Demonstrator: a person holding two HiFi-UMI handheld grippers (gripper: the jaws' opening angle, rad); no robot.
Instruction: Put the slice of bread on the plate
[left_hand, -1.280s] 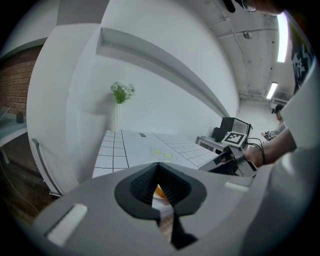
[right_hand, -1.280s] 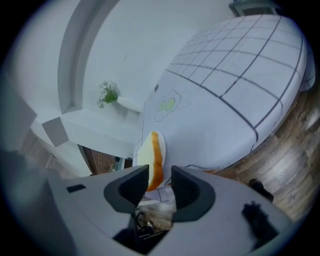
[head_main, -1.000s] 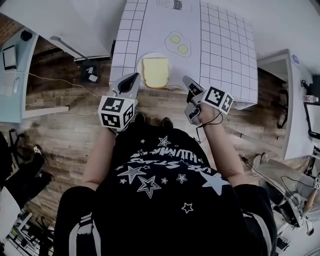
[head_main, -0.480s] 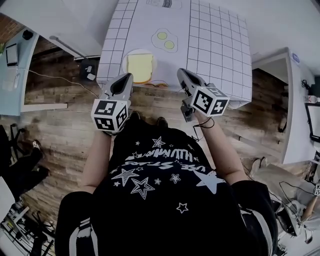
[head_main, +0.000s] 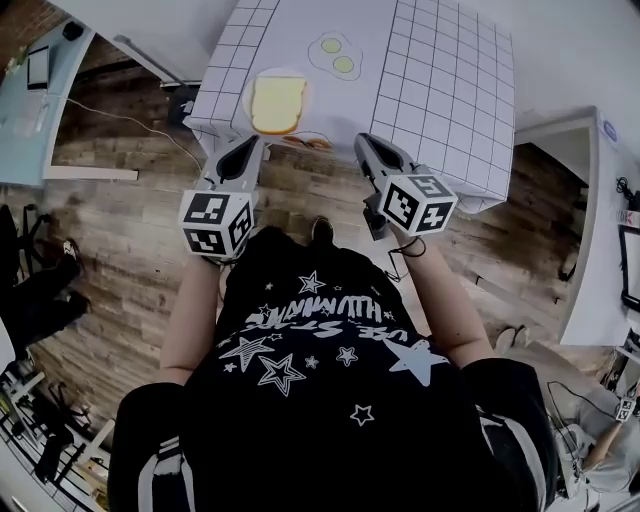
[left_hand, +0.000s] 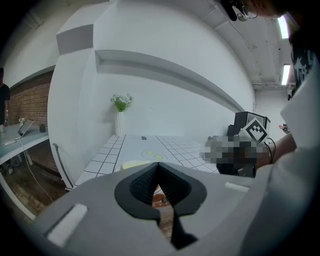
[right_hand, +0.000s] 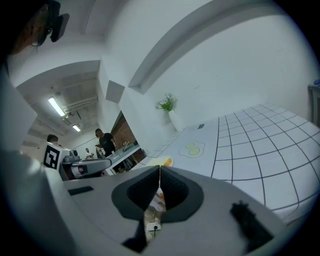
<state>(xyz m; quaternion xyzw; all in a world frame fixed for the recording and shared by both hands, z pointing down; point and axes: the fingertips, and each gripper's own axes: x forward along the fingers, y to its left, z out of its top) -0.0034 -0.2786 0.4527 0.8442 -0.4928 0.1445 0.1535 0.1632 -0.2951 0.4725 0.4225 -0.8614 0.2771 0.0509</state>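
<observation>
Right tongs (right_hand: 159, 169) with jaws pressed together, nothing between them, slice of bread (right_hand: 161, 161) just past their tips, gridded table (right_hand: 260, 150) ahead and right, fried egg print (right_hand: 193, 149) beyond, vase of greenery (right_hand: 170, 112) far ahead, person (right_hand: 103, 142) off left

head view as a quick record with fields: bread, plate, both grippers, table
bread: slice of bread lying flat on the plate
left gripper: jaws shut, nothing held, near the table's front edge
right gripper: jaws shut, nothing held
table: white grid sheet with printed fried eggs
task state: bread already on plate
</observation>
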